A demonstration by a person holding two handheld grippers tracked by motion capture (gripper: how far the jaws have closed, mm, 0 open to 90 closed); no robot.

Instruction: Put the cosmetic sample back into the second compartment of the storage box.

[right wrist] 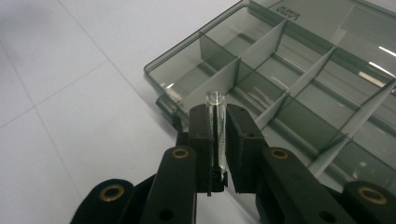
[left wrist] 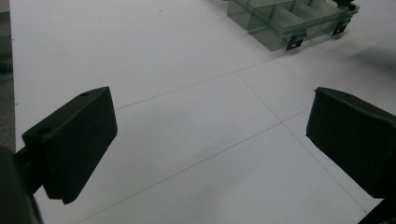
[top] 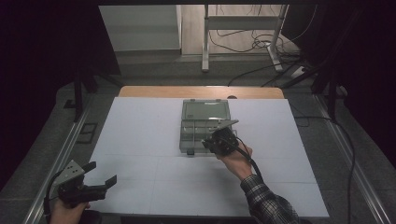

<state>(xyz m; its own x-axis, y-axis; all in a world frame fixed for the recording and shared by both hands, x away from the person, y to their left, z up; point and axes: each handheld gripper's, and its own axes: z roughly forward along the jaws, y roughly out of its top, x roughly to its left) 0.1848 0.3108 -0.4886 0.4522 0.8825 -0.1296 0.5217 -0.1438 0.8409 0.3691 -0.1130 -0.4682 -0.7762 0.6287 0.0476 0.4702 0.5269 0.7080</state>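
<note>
A clear grey compartment box [top: 204,126] lies open at the middle of the white table, its lid folded back on the far side. My right gripper [top: 215,140] hovers at the box's near right edge, shut on a small clear tube [right wrist: 216,122] that stands upright between the jaws. In the right gripper view the box's divided compartments [right wrist: 289,88] lie just beyond the tube. My left gripper [top: 100,175] rests at the table's near left corner, open with nothing between its jaws. Its own view shows the box [left wrist: 289,21] far off at the top right.
The white sheet [top: 140,140] covers the table; a wooden strip [top: 201,92] shows at its far edge. Black latches [left wrist: 295,42] stick out from the box's near side. Cables and a metal frame [top: 243,37] lie on the floor beyond.
</note>
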